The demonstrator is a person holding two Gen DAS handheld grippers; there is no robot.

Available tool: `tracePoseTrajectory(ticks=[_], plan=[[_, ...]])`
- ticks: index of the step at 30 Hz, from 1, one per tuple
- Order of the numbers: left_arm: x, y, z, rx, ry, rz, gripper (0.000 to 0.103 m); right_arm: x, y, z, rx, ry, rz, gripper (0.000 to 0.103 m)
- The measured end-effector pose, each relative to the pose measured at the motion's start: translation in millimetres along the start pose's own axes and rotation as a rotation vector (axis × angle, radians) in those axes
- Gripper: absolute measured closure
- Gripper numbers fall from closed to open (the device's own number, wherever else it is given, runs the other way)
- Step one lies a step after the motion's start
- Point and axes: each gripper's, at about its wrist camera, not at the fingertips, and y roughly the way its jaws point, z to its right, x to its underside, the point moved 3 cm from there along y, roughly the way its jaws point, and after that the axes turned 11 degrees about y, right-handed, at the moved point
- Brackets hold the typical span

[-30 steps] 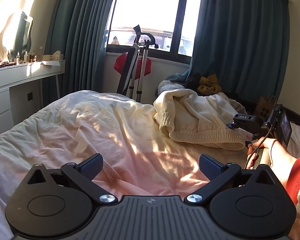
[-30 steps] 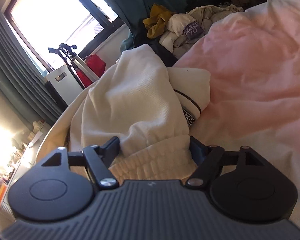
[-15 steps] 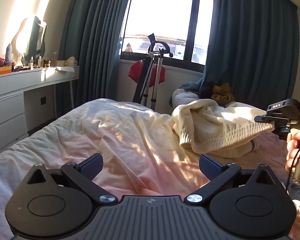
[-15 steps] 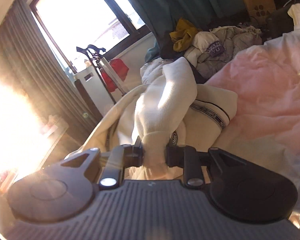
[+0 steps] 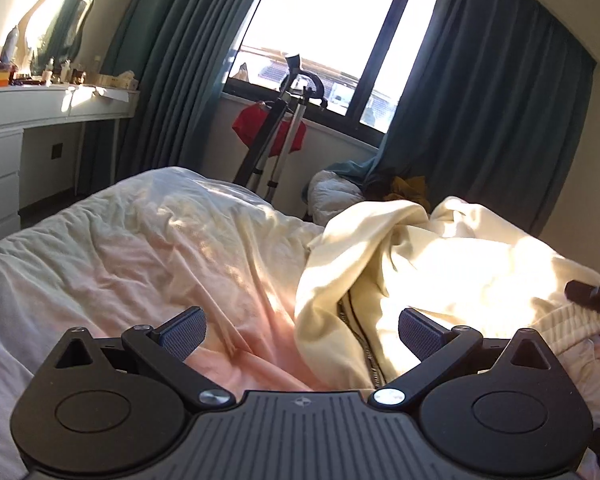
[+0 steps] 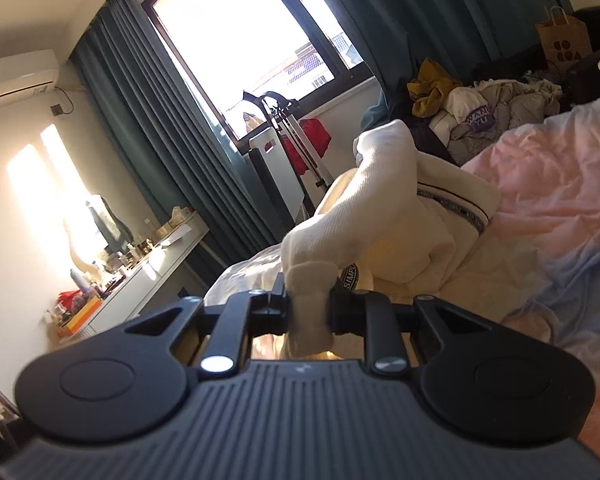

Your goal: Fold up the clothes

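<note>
So here's where we're at: our right gripper has its fingers pressed tight on a bunched ribbed edge of the cream knitted zip-up jacket, and the rest of the garment trails away ahead of those fingertips in a crumpled heap on the pink-and-cream wrinkled duvet. Our left gripper has its fingers spread wide with nothing between them, and the jacket's zipper edge sits in the gap, closer to the right-hand finger.

Our take on doing this bit well: the jacket is still a lump, not folded, so it probably needs spreading flat. We'd get the left fingers onto a single layer of hem near that zipper, not a thick wad, then pull the two grips apart so the fabric tensions evenly.

View differences: only the left wrist camera shows the zipper line and how the cloth drapes in front of the open fingers, plus the right gripper's tip poking in beyond the right-hand finger. Only the right wrist camera shows the actual pinch and the printed black-and-white band beyond it.
</note>
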Motion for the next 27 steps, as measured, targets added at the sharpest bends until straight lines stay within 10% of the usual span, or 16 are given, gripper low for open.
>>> tracePoseTrajectory(ticks=[7,14,21,27], plan=[[38,26,59,0.093,0.333,-0.145,0.0,17,1,48,0.056,0.111,-0.023,0.081],[89,57,129,0.046,0.721,-0.143,0.0,15,-11,47,-0.126,0.201,0.013,0.081],[84,86,126,-0.106,0.611,-0.099,0.0,10,-15,50,-0.22,0.205,0.005,0.08],[59,81,94,-0.178,0.426,-0.048,0.0,6,-5,77,-0.126,0.243,-0.018,0.078]])
